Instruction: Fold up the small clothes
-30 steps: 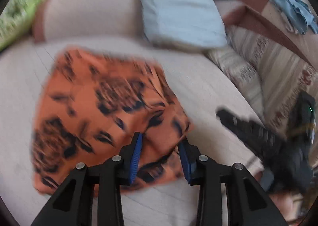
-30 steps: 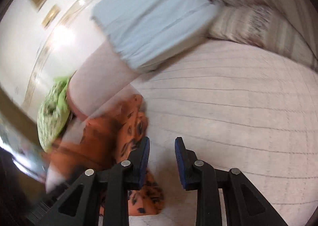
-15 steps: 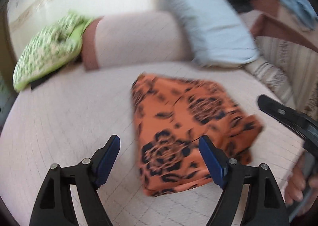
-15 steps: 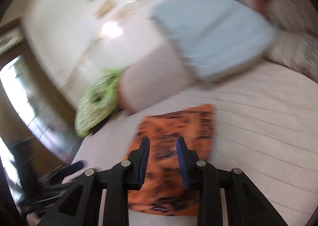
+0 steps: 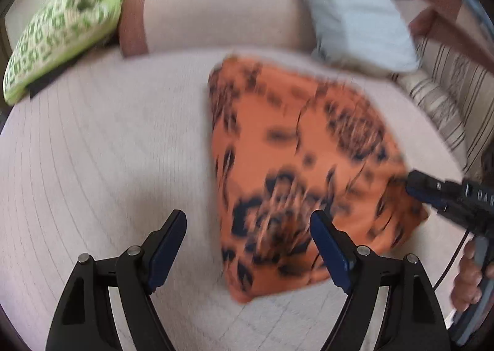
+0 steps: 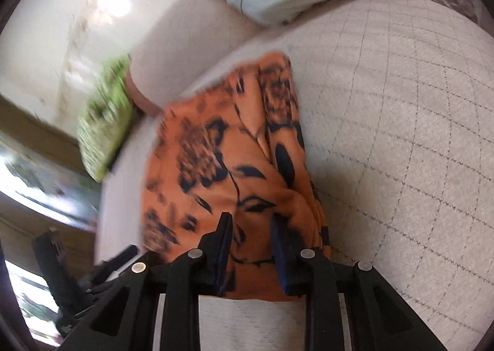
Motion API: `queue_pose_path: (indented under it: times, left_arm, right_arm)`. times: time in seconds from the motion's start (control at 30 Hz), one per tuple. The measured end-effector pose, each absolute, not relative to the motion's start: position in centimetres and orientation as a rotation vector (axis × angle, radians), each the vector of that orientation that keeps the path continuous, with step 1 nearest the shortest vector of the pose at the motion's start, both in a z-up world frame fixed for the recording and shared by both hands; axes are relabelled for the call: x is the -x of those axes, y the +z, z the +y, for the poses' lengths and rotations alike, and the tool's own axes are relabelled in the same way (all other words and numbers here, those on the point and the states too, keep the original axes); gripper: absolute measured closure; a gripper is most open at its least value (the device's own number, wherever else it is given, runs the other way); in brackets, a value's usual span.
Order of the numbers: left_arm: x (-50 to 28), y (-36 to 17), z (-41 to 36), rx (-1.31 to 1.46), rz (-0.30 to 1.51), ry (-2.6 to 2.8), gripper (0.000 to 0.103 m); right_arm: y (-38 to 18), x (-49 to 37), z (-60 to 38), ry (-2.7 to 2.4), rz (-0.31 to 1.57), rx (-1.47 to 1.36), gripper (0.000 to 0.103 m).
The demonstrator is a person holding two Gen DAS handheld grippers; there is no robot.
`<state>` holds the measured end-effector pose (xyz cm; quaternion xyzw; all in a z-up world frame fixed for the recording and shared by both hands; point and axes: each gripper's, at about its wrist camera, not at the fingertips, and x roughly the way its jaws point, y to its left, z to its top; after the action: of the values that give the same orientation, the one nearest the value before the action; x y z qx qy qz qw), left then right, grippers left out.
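An orange cloth with a dark flower print lies folded flat on the pale quilted mattress. My left gripper hangs just above it, open wide. The cloth's near left corner lies between its blue pads, which do not touch it. In the right wrist view the same cloth stretches away from my right gripper. That gripper hovers over the near edge with a narrow gap between its pads and nothing pinched. In the left wrist view the right gripper's tip sits at the cloth's right corner.
A green patterned pillow lies at the far left beside a beige bolster. A light blue pillow and a striped cushion stand at the back right. A hand holds the right gripper's handle.
The left gripper's jaws spread wide, let go of the cloth and drew back to the left. The right gripper swung from bare mattress to above the cloth's near edge, its gap unchanged.
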<state>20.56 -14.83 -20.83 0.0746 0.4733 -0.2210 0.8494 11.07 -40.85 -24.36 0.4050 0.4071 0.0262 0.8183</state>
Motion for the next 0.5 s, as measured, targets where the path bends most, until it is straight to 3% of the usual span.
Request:
queue_pose_path:
  times: [0.17,0.5]
  left_arm:
    - [-25.2,-19.5,-18.7,-0.204,0.997,-0.415,0.02]
    - [-32.0,-24.4,-30.4,-0.293,1.095,-0.39,0.02]
  right_arm:
    - [-23.1,-9.4,-42.8,-0.007,0.714,-0.893,0.072]
    - [-24.0,-8.9,-44.7,-0.061,0.703,-0.901,0.072]
